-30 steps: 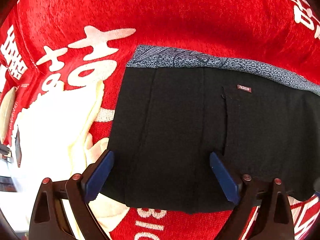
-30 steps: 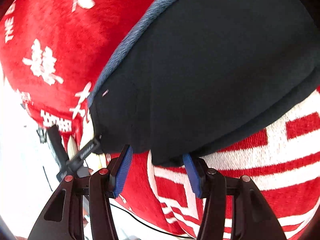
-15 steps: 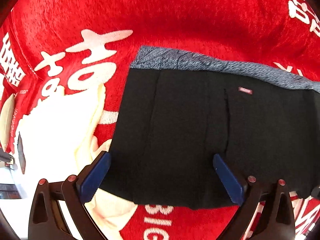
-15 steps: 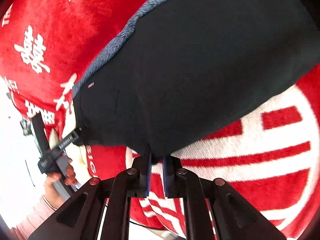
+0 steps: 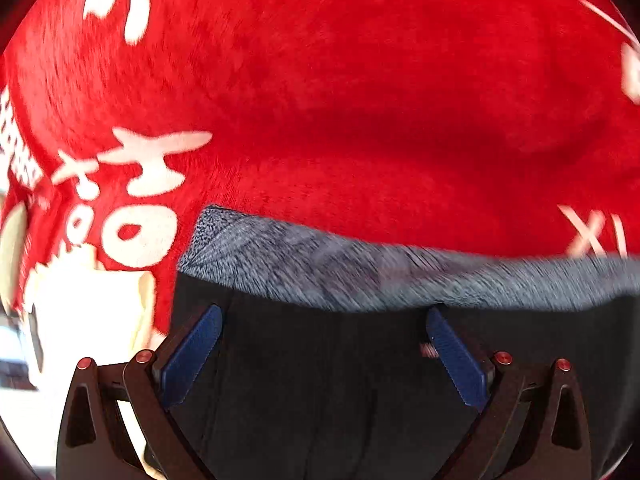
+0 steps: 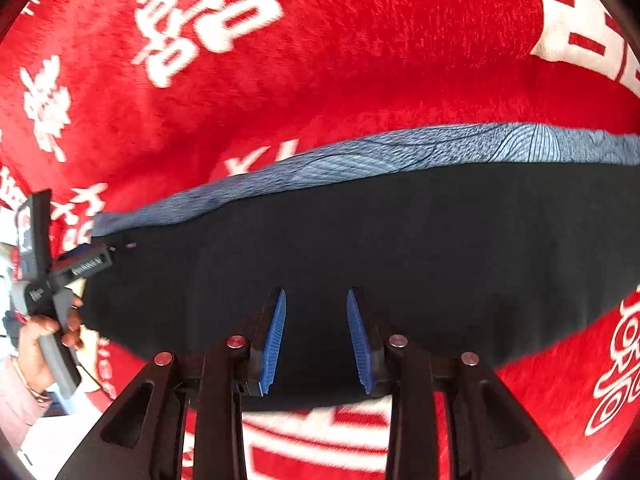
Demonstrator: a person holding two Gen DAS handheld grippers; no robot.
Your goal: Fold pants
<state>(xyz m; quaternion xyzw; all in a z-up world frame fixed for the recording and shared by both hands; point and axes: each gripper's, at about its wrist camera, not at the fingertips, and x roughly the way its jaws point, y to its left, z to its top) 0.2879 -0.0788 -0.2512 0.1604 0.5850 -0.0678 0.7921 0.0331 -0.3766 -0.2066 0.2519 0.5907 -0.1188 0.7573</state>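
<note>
Black pants (image 5: 360, 380) lie folded on a red blanket (image 5: 360, 100) with white letters.

From the left wrist, the left gripper (image 5: 324, 344) hangs over the pants with its blue fingers (image 5: 192, 356) spread wide and nothing held; the grey waistband (image 5: 360, 272) runs just past the tips. From the right wrist, the right gripper (image 6: 316, 336) sits above the pants' near edge; its jaws have just been opening, a small gap now, holding nothing. At the blanket's left edge a hand (image 6: 36, 340) grips the other tool.
</note>
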